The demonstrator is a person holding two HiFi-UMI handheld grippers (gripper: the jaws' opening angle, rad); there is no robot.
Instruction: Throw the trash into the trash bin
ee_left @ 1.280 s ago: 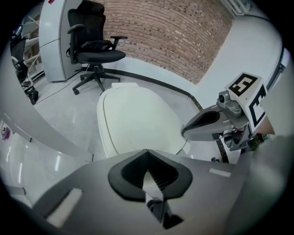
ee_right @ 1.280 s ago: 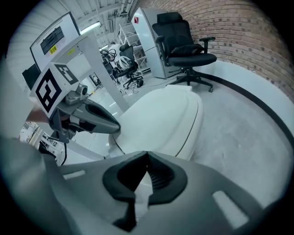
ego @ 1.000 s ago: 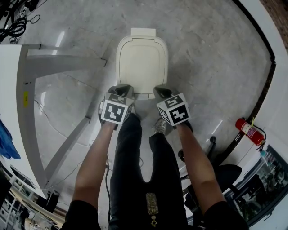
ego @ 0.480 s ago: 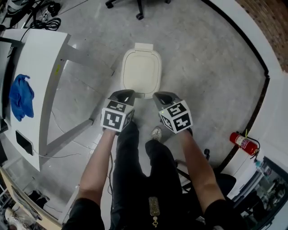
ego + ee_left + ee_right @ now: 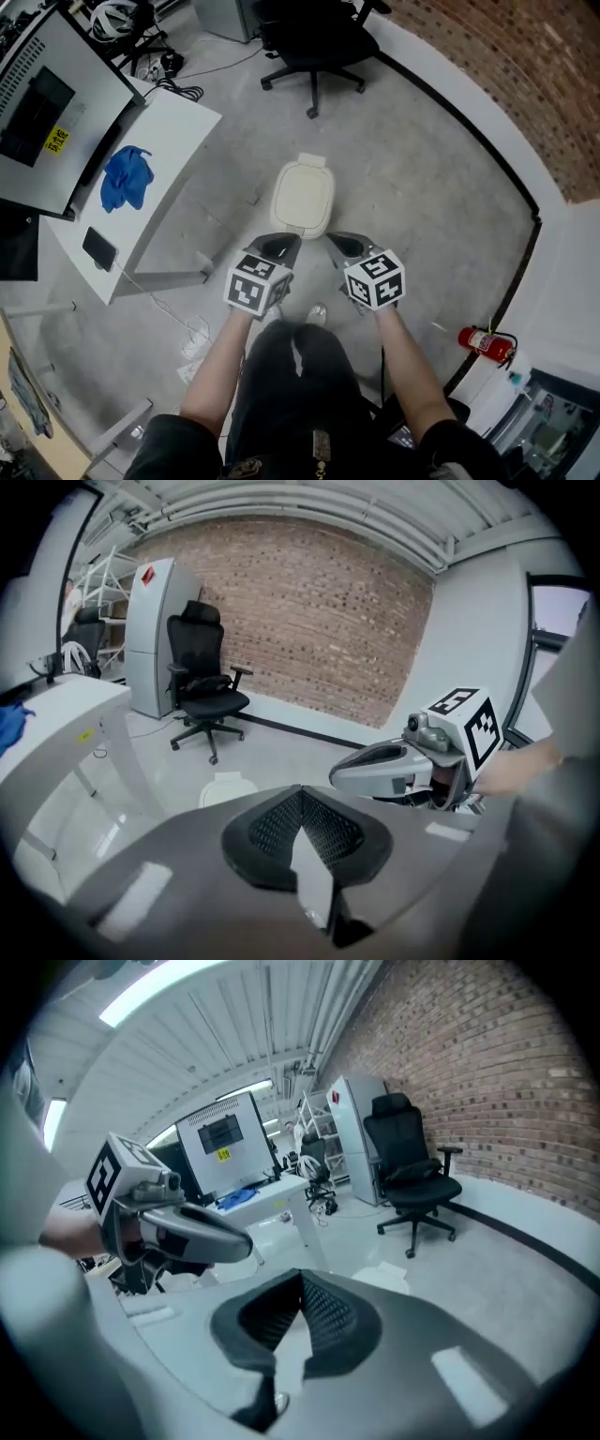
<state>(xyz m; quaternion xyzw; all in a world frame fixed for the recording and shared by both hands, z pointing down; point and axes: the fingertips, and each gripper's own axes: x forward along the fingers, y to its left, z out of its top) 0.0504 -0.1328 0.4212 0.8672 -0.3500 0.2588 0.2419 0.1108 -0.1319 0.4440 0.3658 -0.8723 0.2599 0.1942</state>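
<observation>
The trash bin point(image 5: 303, 199), lid shut, is seen at frame centre. Below it, the left tool point(image 5: 279, 246) and right tool point(image 5: 345, 246) are pressed together, empty. No trash is seen, so the throwing is judged done.

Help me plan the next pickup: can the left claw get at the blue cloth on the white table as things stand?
Probably yes: the blue cloth lies uncovered on the white table, nothing stands between it and the left claw. The claw is shut and empty, so it must open first.
</observation>
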